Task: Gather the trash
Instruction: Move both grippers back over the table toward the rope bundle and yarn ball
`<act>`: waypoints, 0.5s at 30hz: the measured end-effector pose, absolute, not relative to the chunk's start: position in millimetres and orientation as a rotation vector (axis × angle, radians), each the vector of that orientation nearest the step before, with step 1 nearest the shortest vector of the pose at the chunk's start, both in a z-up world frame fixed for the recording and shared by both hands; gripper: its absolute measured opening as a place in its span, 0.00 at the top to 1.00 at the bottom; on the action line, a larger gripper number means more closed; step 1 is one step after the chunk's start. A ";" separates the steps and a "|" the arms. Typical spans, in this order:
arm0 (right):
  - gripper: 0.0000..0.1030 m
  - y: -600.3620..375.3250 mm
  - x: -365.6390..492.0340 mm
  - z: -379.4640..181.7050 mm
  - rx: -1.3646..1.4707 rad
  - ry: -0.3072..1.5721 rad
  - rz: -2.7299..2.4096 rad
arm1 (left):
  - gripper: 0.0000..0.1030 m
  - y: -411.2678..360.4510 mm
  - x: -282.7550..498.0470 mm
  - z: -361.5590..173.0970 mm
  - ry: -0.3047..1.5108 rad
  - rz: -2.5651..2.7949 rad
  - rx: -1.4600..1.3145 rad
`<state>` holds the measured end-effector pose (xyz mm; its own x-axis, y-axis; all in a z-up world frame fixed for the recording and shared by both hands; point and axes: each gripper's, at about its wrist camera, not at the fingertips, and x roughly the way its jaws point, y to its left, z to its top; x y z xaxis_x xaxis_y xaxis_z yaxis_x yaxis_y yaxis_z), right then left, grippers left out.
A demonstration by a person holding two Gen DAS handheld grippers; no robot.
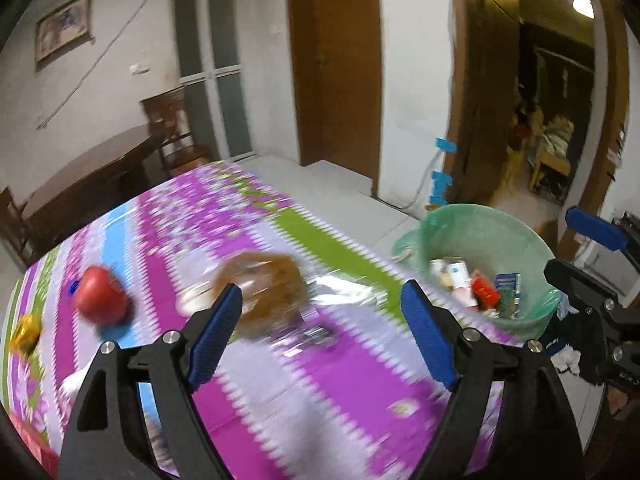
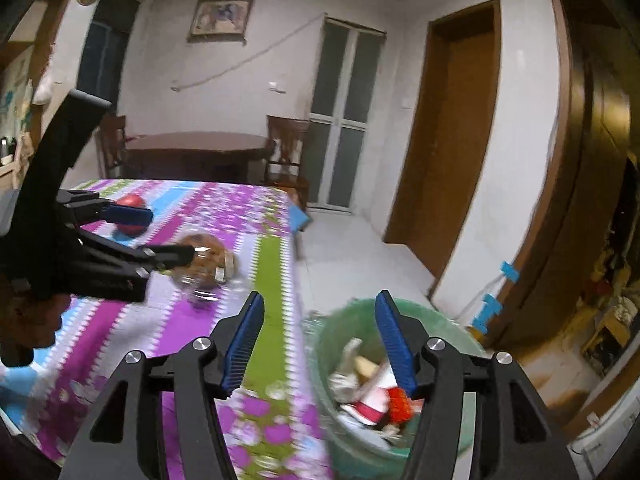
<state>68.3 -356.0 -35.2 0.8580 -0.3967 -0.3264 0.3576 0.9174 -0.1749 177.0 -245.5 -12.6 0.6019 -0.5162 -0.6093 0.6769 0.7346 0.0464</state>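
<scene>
Both jaws gape empty: right gripper (image 2: 320, 340) over the bin (image 2: 452, 320), left gripper (image 1: 320, 332) lined up on the bagged bread (image 1: 264, 292) ahead.

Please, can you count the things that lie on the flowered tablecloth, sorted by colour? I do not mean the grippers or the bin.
Red: 1, a round thing, perhaps an apple
Brown: 1, a clear packet with brown contents
Gold: 1, a small shiny thing at the table's edge
Blue: 1, a small cap-like thing beside the red one
Total: 4; motion blur may hide smaller scraps.
</scene>
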 end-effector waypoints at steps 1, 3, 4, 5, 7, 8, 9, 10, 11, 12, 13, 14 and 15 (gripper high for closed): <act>0.40 -348.9 73.3 -36.8 -0.105 0.368 -0.374 | 0.23 -229.5 181.5 -10.9 0.613 -0.683 0.270; 0.38 -338.1 83.1 -40.2 -0.095 0.384 -0.329 | 0.22 -197.5 191.1 -6.2 0.615 -0.633 0.251; 0.38 -331.9 88.6 -42.8 -0.092 0.397 -0.305 | 0.22 -181.4 197.3 -3.7 0.615 -0.602 0.253; 0.38 -323.9 97.8 -46.9 -0.086 0.420 -0.270 | 0.22 -166.0 205.0 -1.8 0.620 -0.575 0.262; 0.38 -307.1 111.4 -53.8 -0.077 0.458 -0.202 | 0.22 -135.5 224.7 -1.3 0.672 -0.550 0.309; 0.36 -297.3 118.6 -57.3 -0.073 0.479 -0.160 | 0.22 -123.0 234.9 -2.5 0.705 -0.555 0.339; 0.32 -289.5 126.3 -59.6 -0.069 0.498 -0.120 | 0.22 -107.0 247.6 -4.9 0.744 -0.564 0.381; 0.30 -279.7 132.8 -61.0 -0.066 0.516 -0.078 | 0.22 -91.8 258.6 -7.4 0.770 -0.565 0.419; 0.28 -263.8 140.1 -63.3 -0.059 0.536 -0.019 | 0.22 -81.2 264.0 -9.8 0.783 -0.563 0.447; 0.27 -254.1 147.2 -63.7 -0.051 0.546 0.019 | 0.23 -67.6 272.9 -13.6 0.798 -0.570 0.491; 0.27 -245.4 152.8 -64.3 -0.043 0.553 0.050 | 0.23 -57.4 278.4 -18.7 0.810 -0.586 0.532; 0.27 -232.7 160.5 -65.9 -0.034 0.565 0.088 | 0.24 -50.0 284.1 -22.7 0.823 -0.604 0.567; 0.27 -224.4 165.8 -67.6 -0.032 0.571 0.105 | 0.27 -41.4 292.5 -30.2 0.852 -0.628 0.606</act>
<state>165.8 -224.4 -67.6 0.8364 0.0907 -0.5406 -0.1084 0.9941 -0.0009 292.5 -41.4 -30.2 0.5059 -0.2553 -0.8240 0.7112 0.6640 0.2309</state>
